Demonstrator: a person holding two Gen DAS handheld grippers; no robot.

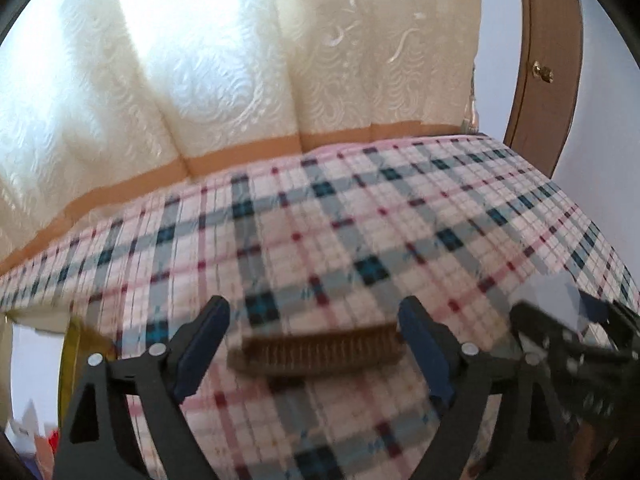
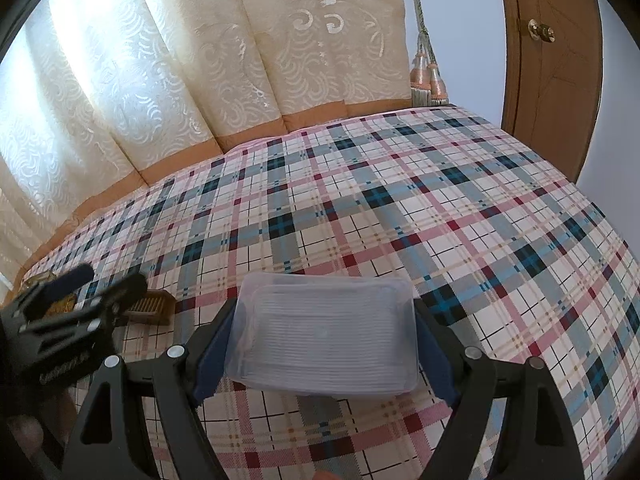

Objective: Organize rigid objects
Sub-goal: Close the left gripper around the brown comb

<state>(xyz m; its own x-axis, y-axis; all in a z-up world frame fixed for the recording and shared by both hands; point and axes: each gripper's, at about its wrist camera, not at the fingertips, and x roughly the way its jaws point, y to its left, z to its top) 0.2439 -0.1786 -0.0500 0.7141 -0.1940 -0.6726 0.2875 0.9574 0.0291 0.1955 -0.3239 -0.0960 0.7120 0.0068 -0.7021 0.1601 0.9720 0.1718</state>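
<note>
A brown wooden comb [image 1: 320, 350] lies on the plaid bed cover [image 1: 320, 220], between the open fingers of my left gripper [image 1: 316, 344]; whether the pads touch it is unclear, and the view is blurred. The comb also shows in the right wrist view [image 2: 150, 306], just past the left gripper [image 2: 80, 292]. My right gripper [image 2: 322, 344] is shut on a clear plastic box [image 2: 324, 332] and holds it by its two short sides, low over the bed cover [image 2: 400, 200]. The right gripper and the box also show at the right edge of the left wrist view [image 1: 580, 340].
Cream curtains [image 2: 180, 60] with an orange band hang behind the bed. A brown door [image 2: 548, 60] with a brass knob stands at the far right. A curtain tassel [image 2: 428, 76] hangs by the bed corner. A yellowish object [image 1: 76, 356] sits at the bed's left edge.
</note>
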